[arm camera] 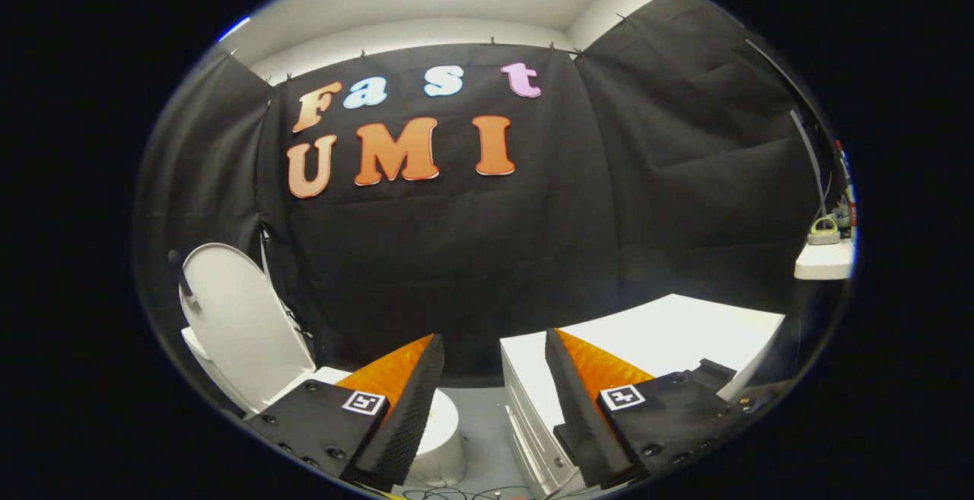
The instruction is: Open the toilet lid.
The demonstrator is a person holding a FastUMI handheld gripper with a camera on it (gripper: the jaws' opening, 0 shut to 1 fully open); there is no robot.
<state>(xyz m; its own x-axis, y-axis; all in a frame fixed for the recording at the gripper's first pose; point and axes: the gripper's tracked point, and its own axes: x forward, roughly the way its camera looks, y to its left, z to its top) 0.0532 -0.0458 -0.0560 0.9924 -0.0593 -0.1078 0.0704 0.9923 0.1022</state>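
The toilet lid (240, 317) already stands upright at the far left, leaning back toward the booth wall above the bowl (437, 439), so the opening looks done and little seems left but to draw away; the gripper (494, 386) is held level facing the wall, its jaws spread and pinching nothing. To the right sits a white cabinet (670, 332), its near left corner just beyond the right jaw.

The left finger (403, 409) hides most of the toilet bowl (441, 431); shelf items (825, 230) too small to identify.
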